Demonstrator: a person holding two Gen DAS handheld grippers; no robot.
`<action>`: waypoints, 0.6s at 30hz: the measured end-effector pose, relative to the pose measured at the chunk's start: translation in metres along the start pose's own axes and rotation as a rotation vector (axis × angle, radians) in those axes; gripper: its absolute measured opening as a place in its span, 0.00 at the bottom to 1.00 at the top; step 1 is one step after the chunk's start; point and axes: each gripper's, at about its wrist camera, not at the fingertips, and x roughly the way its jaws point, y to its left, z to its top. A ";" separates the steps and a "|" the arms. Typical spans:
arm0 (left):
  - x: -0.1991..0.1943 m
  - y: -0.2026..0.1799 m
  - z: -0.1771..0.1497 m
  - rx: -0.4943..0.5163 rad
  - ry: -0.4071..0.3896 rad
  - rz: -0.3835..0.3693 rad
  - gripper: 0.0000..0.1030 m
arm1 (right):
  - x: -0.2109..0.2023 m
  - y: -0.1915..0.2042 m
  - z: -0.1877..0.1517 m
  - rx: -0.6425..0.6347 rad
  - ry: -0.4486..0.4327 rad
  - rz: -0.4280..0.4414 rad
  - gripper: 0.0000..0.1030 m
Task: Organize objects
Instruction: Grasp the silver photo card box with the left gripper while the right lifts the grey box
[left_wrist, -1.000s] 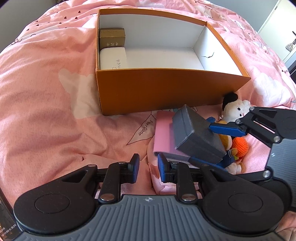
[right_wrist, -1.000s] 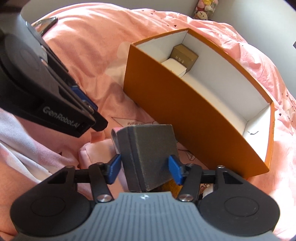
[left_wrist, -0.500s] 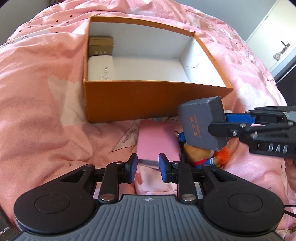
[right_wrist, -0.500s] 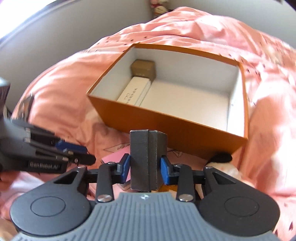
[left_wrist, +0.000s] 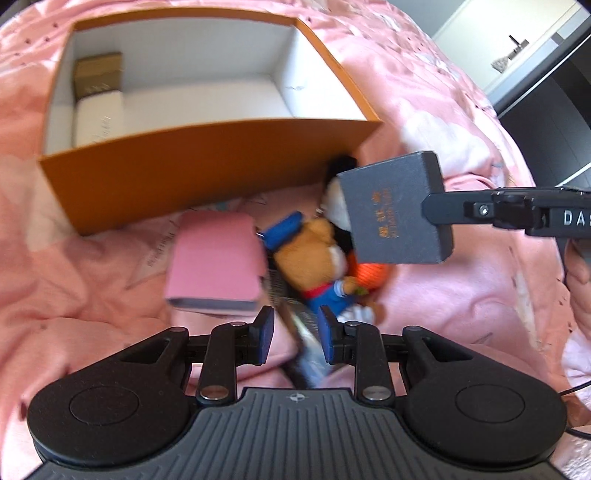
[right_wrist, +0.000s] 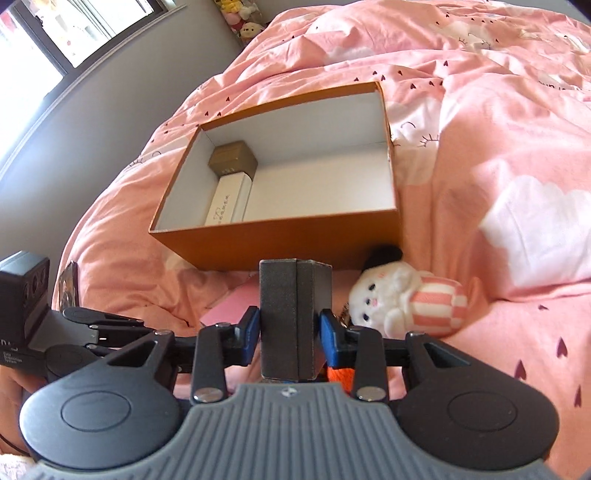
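My right gripper (right_wrist: 289, 330) is shut on a dark grey box (right_wrist: 293, 314) with gold lettering (left_wrist: 395, 210), held in the air in front of the orange cardboard box (left_wrist: 207, 177) (right_wrist: 280, 243). That box is open and holds a brown box (left_wrist: 98, 74) (right_wrist: 232, 158) and a white box (left_wrist: 98, 116) (right_wrist: 227, 201) at its left end. My left gripper (left_wrist: 293, 338) is slightly open and empty, above a pink box (left_wrist: 216, 262) and a brown plush bear (left_wrist: 314, 254) on the bed.
A white plush rabbit in a striped top (right_wrist: 402, 299) lies by the orange box's right corner. An orange knitted toy (left_wrist: 373, 271) sits under the grey box. A dark flat packet (left_wrist: 306, 343) lies between my left fingers. Pink bedding (right_wrist: 498, 129) surrounds everything.
My right gripper has lifted the grey box up and to the right, uncovering the plush toys. My left gripper has drawn back and shifted right of the pink box.
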 end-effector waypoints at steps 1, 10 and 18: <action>0.005 -0.004 0.001 0.000 0.018 -0.010 0.40 | 0.000 -0.001 -0.003 0.000 0.012 -0.002 0.36; 0.058 -0.024 0.008 -0.002 0.274 0.010 0.46 | 0.010 -0.025 -0.025 0.092 0.061 0.011 0.37; 0.085 -0.041 0.016 0.068 0.379 0.094 0.49 | 0.012 -0.027 -0.020 0.062 0.033 -0.007 0.45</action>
